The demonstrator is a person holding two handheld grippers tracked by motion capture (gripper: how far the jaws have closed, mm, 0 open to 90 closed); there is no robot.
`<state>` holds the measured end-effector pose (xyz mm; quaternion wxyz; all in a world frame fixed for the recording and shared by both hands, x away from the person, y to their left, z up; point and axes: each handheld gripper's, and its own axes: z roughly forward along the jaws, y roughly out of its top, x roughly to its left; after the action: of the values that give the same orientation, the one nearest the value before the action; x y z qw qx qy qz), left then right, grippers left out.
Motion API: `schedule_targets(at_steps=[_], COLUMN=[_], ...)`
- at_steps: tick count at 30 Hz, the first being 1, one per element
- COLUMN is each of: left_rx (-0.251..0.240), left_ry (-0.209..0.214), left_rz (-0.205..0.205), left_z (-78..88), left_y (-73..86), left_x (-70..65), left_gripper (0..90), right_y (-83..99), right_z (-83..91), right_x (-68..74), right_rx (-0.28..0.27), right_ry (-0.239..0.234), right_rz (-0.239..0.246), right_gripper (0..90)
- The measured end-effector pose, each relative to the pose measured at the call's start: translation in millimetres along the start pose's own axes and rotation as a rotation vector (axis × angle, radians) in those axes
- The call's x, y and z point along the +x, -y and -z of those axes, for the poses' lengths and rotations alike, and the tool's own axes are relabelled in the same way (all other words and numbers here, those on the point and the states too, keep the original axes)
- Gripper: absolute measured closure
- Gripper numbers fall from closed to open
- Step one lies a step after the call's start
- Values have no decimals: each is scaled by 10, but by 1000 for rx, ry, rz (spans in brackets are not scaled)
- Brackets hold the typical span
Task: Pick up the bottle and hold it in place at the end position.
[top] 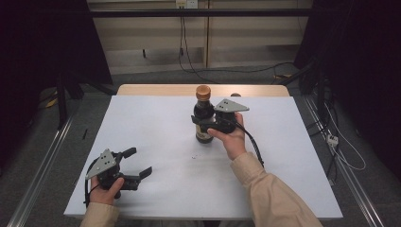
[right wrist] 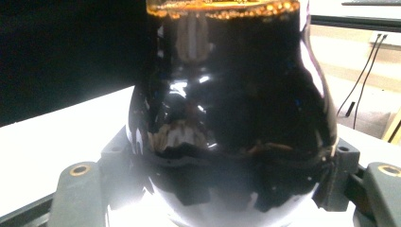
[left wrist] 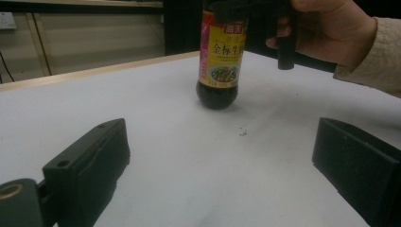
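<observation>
From the high view I read one relation above all: the soy sauce bottle (top: 204, 116) stands upright toward the far middle of the table (top: 156, 127), its long axis vertical, and my right claw (top: 201, 124) comes at it level from the right, clamped across its dark body below the orange cap (top: 203, 91). In the right gripper view the bottle's bulging belly (right wrist: 231, 118) sits squarely between the two jaws, which press on its flanks, so I judge this a firm side grip, not a loose bracket. In the left gripper view the base (left wrist: 216, 97) looks to be resting on the table or barely off it; I cannot tell which. The yellow label (left wrist: 222, 54) faces the near left. My left claw (top: 137, 165) lies well apart at the near left corner, jaws spread wide with nothing between them, pointing roughly toward the bottle across bare table. So the right hand (top: 231, 137) is plainly the working one, the left hand (top: 106, 189) the spare. Since the grip is low and the bottle tall, I would keep the axis vertical in whatever move follows, because any tilt could let the heavy top swing within the jaws.
</observation>
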<state>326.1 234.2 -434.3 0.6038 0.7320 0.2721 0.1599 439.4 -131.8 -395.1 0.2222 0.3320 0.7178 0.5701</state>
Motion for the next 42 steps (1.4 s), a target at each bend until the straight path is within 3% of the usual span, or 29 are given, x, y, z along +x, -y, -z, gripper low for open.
schedule_targets(at_steps=[17, 22, 35, 42], left_rx=[5, 10, 16, 15], left_ry=[4, 8, 17, 16], left_rz=[-6, -8, -3, -5], left_z=[-3, -12, -36, -36], left_y=[-1, 0, 5, 3], left_x=[0, -11, -29, -36], left_gripper=[45, 45, 45, 45], right_y=[47, 50, 68, 71], right_z=[-4, 22, 28, 21], right_x=[-38, -90, -148, -113], right_rx=[4, 16, 12, 17], right_ry=[-13, -34, -86, -53], right_rz=[-25, -42, -21, -39], right_gripper=[266, 267, 269, 262])
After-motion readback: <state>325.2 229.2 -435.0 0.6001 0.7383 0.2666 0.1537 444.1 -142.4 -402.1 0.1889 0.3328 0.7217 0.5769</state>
